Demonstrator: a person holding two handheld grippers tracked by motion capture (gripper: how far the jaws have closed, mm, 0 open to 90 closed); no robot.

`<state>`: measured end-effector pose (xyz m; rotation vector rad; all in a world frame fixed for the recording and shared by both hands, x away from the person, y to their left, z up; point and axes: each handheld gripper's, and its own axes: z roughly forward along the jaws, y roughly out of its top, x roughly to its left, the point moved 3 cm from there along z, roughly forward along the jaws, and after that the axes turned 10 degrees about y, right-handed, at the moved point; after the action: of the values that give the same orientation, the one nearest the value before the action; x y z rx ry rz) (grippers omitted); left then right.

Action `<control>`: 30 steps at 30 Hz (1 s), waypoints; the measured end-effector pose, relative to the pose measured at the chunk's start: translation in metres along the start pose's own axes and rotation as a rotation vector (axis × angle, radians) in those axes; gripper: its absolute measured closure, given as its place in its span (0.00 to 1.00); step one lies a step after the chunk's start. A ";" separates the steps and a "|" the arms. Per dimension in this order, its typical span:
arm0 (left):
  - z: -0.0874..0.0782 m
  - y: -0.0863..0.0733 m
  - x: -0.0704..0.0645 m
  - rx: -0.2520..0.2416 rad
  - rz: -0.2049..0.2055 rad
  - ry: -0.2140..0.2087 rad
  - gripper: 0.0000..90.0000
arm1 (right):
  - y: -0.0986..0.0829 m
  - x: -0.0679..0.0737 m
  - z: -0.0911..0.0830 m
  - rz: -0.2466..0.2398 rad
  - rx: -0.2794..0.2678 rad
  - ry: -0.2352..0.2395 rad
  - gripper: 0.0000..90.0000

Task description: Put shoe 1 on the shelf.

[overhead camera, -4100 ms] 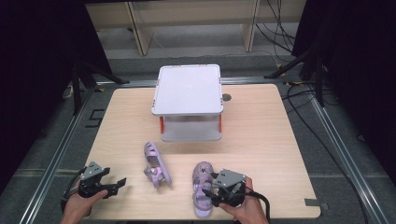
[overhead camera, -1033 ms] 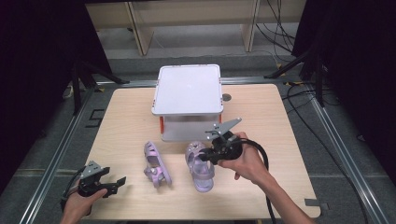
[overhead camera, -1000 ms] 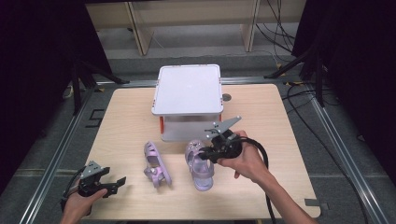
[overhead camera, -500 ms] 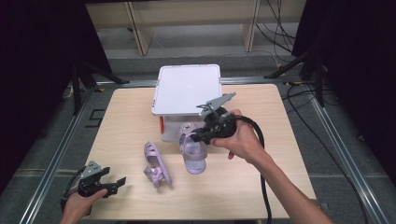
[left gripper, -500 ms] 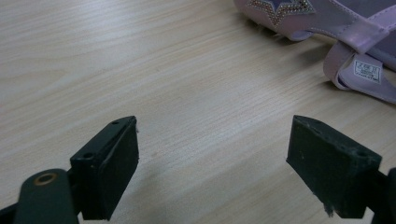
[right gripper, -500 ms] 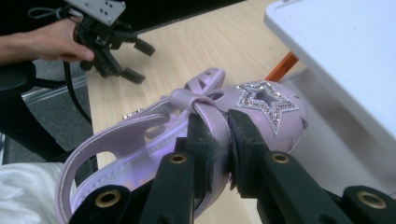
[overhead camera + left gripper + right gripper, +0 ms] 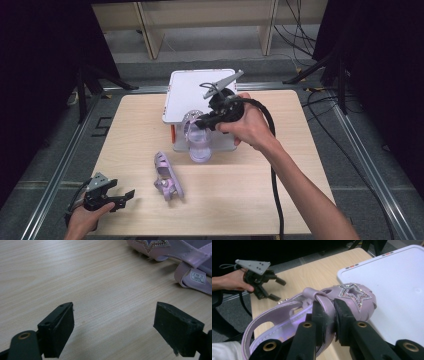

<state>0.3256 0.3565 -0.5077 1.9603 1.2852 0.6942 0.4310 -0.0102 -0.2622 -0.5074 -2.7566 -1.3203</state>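
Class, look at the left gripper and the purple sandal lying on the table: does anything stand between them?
Nothing visible does. The left gripper rests open on the table, and only bare wood lies between its jaws and the sandal, seen close ahead in the left gripper view.

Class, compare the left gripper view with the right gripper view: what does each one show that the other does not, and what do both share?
Left gripper view alone: the open left gripper over bare wood, and a white size label inside the sandal on the table.

Right gripper view alone: the right gripper shut on the lifted sandal, beside the white box lid.

Both: the wooden table and a glittery star on a lilac sandal.
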 end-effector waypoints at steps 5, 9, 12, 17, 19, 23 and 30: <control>0.000 -0.001 0.000 0.005 -0.009 0.000 0.18 | 0.019 -0.020 0.006 0.010 0.010 -0.036 0.89; 0.000 -0.001 -0.002 0.001 -0.028 -0.006 0.18 | 0.031 -0.037 0.011 0.033 0.024 -0.046 0.89; -0.001 -0.001 -0.002 -0.003 -0.031 -0.007 0.18 | 0.037 -0.053 0.015 0.036 0.022 -0.058 0.89; -0.001 -0.001 -0.003 0.000 -0.034 -0.008 0.18 | 0.047 -0.069 0.023 0.048 0.021 -0.070 0.89; -0.001 -0.001 -0.003 0.002 -0.033 -0.008 0.18 | 0.053 -0.081 0.028 0.071 0.016 -0.087 0.89; -0.002 -0.002 -0.004 0.003 -0.033 -0.009 0.18 | 0.058 -0.091 0.033 0.071 0.013 -0.103 0.89; -0.002 -0.002 -0.003 -0.003 -0.025 -0.016 0.18 | 0.062 -0.118 0.043 0.087 -0.005 -0.157 0.89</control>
<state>0.3219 0.3552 -0.5078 1.9399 1.2962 0.6667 0.5659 0.0264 -0.2640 -0.7528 -2.8167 -1.3226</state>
